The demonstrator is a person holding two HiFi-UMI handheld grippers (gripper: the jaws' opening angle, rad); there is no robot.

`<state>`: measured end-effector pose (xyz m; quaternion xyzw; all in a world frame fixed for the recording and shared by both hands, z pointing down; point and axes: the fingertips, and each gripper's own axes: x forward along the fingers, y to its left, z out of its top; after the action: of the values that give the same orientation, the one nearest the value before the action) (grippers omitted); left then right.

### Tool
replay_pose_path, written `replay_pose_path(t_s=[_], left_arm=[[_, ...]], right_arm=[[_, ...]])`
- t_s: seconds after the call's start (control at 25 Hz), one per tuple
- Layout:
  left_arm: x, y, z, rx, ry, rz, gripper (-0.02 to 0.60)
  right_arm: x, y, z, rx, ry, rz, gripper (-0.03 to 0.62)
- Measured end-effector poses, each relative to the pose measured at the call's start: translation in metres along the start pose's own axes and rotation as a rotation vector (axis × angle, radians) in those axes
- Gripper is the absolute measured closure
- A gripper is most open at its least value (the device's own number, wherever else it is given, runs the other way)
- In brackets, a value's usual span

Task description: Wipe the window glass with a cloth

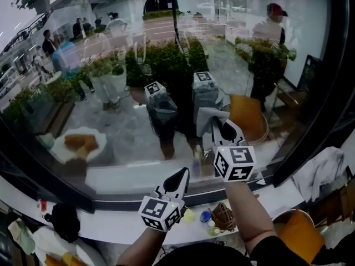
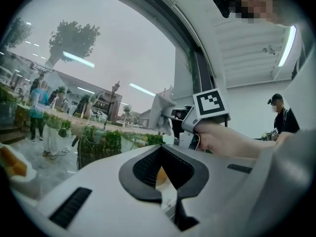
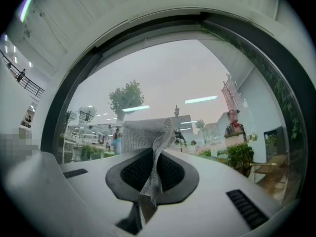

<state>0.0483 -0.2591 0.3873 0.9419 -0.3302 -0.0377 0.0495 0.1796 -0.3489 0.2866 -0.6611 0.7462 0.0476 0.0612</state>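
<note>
- The right gripper [image 1: 224, 129] is raised in the centre-right of the head view. Its jaws are closed on a grey mesh cloth [image 1: 206, 115].
- In the right gripper view the cloth [image 3: 145, 135] is pinched low between the dark pads [image 3: 170, 174]. It rises in a twisted fold and spreads out flat at the top.
- The cloth lies up against the window glass [image 1: 111, 65], at the centre of the pane and just above the right gripper's tips.
- The left gripper [image 1: 178, 180] sits lower, in the bottom centre of the head view, near the white sill [image 1: 127, 226] and apart from the cloth.
- In the left gripper view its jaws are drawn together with nothing gripped between them [image 2: 163, 177].
- The same view shows the right gripper [image 2: 197, 117] at centre right, held in a hand [image 2: 217, 137], with the cloth [image 2: 160, 112] hanging off its front against the glass [image 2: 98, 58].
- A white rag [image 1: 321, 170] lies crumpled at the right edge of the head view.
- Small yellow, blue and brown items [image 1: 213, 218] sit below the sill at the bottom centre.
</note>
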Motion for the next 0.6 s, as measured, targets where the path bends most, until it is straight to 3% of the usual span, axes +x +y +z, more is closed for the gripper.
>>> replay_pose_path(t_s=[0.6], left_arm=[[0.034, -0.028, -0.001, -0.001, 0.057, -0.116, 0.574]], right_arm=[[-0.021, -0.067, 0.009, -0.001, -0.006, -0.136, 0.553]])
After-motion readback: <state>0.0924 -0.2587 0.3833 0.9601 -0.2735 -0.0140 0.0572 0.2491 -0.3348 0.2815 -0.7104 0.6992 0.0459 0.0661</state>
